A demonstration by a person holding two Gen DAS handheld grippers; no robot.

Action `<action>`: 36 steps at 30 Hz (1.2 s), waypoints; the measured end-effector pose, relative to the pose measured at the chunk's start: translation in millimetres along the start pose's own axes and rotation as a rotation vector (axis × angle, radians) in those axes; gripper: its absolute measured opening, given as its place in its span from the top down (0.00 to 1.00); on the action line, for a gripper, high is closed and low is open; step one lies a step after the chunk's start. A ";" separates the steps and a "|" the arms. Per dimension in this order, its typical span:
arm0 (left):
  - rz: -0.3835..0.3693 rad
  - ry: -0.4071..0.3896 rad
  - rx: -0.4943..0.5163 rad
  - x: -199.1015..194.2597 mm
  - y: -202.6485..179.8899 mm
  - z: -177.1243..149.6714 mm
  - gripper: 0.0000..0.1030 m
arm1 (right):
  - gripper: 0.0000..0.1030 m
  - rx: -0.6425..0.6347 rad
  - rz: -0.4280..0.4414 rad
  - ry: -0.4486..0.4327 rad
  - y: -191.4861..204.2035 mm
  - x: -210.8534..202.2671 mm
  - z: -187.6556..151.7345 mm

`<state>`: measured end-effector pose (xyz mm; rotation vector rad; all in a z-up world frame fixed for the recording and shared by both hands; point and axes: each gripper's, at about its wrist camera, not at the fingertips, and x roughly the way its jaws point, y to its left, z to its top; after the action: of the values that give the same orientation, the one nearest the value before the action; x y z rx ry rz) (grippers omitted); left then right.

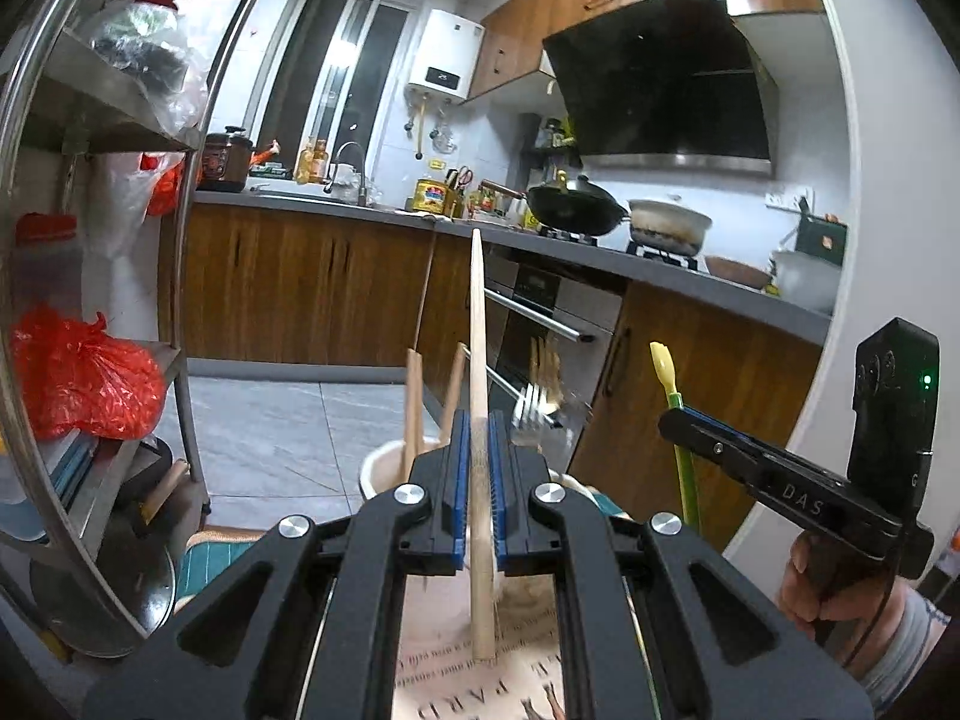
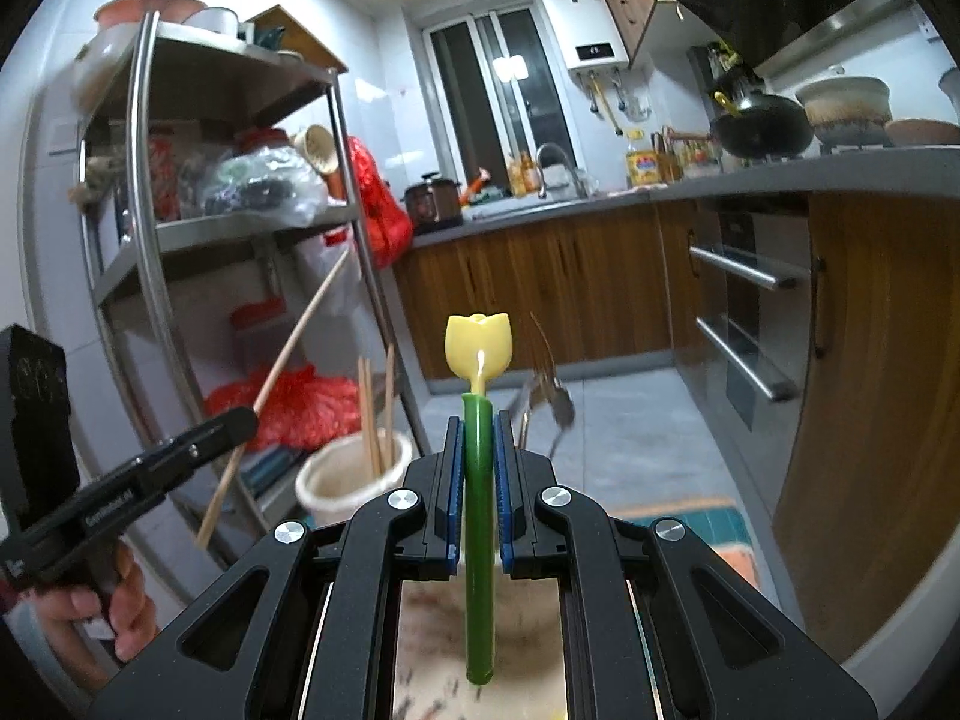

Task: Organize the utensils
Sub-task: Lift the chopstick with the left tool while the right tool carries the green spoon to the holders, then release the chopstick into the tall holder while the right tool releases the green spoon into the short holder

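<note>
My left gripper (image 1: pixel 478 438) is shut on a long wooden chopstick (image 1: pixel 478 324) that points up and forward. Just beyond it stands a cream utensil holder (image 1: pixel 384 468) with wooden chopsticks (image 1: pixel 413 402) and a metal fork (image 1: pixel 531 411) in it. My right gripper (image 2: pixel 478 444) is shut on a green-handled utensil with a yellow tulip-shaped end (image 2: pixel 478 348), held upright. The holder (image 2: pixel 354 474) is to its left, with chopsticks (image 2: pixel 375 414) in it. The right gripper shows in the left wrist view (image 1: pixel 678 420), and the left gripper shows in the right wrist view (image 2: pixel 240 420).
A steel shelf rack (image 2: pixel 150 228) with bags and a red plastic bag (image 1: pixel 78 372) stands at left. Wooden cabinets and an oven (image 1: pixel 540 312) run along the back and right, under a grey counter (image 1: pixel 690 282) with a wok (image 1: pixel 570 207) and pot. Printed paper (image 1: pixel 444 672) lies below the grippers.
</note>
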<state>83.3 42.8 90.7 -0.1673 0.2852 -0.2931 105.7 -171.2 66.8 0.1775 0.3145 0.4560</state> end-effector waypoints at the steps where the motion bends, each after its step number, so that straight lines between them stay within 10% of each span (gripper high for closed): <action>1: -0.004 -0.001 -0.018 5.0 5.1 1.3 0.94 | 0.90 0.005 -0.001 -0.004 -0.8 5.3 2.3; 13: -0.068 -0.013 -0.197 56.8 41.0 9.0 0.94 | 0.90 0.079 0.029 -0.041 -12.2 57.2 18.8; 25: 0.129 -0.138 -0.079 68.1 21.0 0.5 0.94 | 0.90 0.037 0.014 -0.019 -11.8 90.5 1.9; 36: 0.155 -0.115 -0.007 72.3 16.7 -17.0 0.94 | 0.90 -0.048 -0.012 0.032 -4.7 100.1 -11.0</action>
<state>148.9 34.3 53.1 -0.1674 0.1844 -0.1279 189.0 -128.4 29.6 0.1216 0.3352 0.4541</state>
